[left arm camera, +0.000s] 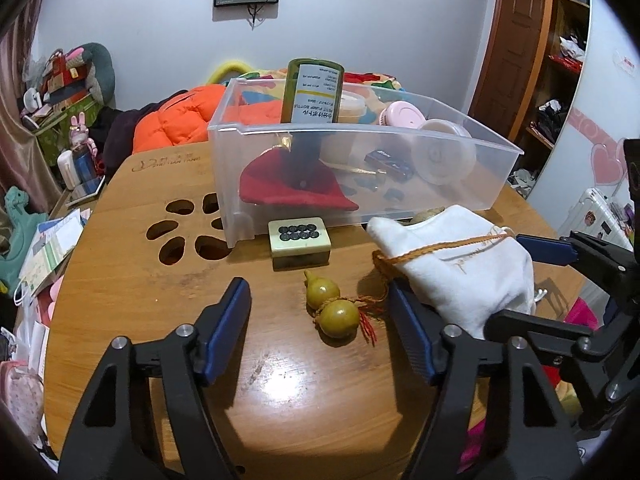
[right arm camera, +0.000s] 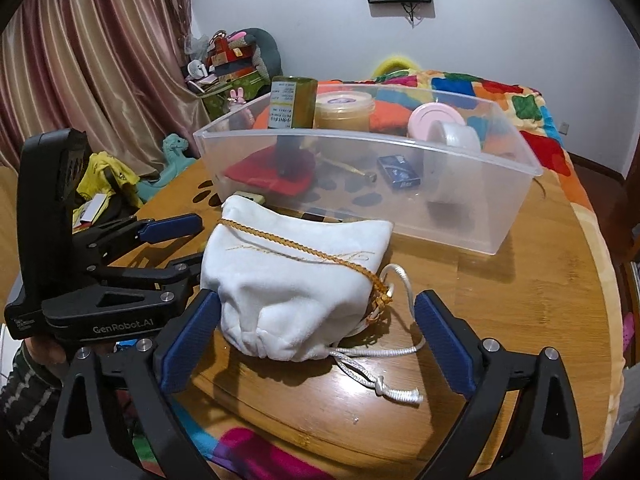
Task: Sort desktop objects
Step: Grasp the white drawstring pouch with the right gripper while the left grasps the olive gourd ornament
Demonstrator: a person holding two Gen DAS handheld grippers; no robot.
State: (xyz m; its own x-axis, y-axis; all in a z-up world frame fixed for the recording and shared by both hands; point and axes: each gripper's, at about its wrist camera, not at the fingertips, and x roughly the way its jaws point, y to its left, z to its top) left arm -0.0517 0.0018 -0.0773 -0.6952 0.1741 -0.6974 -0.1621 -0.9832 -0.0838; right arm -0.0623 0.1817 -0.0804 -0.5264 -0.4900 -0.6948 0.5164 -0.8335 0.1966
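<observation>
**Two open grippers, a gourd charm and a white pouch in front of the bin**

We hold the left gripper (left arm camera: 320, 312) low over the round wooden table (left arm camera: 132, 288), its blue pads apart with nothing pressed between them. The gourd charm (left arm camera: 330, 304), two olive-green bulbs tied at the waist with a reddish tassel, lies on the wood in the gap, nearer the pad on our right and touching neither. Its braided orange cord (left arm camera: 436, 248) runs up and across the white pouch (left arm camera: 464, 276), which rests just beside that pad.

From the right wrist view we see the right gripper (right arm camera: 316, 332) spread wide around the gathered end of the white pouch (right arm camera: 296, 280). The pad on the left of that view sits right against the fabric; whether it presses we cannot tell. The other pad stands clear of it, so we grip nothing. The pouch's white drawstring (right arm camera: 380, 380) trails knotted on the table between the pads.

Behind both lies the clear plastic bin (left arm camera: 460, 200). Inside it we see a red cloth (left arm camera: 292, 192), an upright dark green bottle (left arm camera: 312, 92), a tan jar (right arm camera: 344, 110), a pink round case (right arm camera: 430, 120), a white round tub (left arm camera: 444, 156) and a small blue box (right arm camera: 398, 172). A cream tile with dark dots (left arm camera: 300, 236) sits on the table, just in front of the bin's near wall.
</observation>
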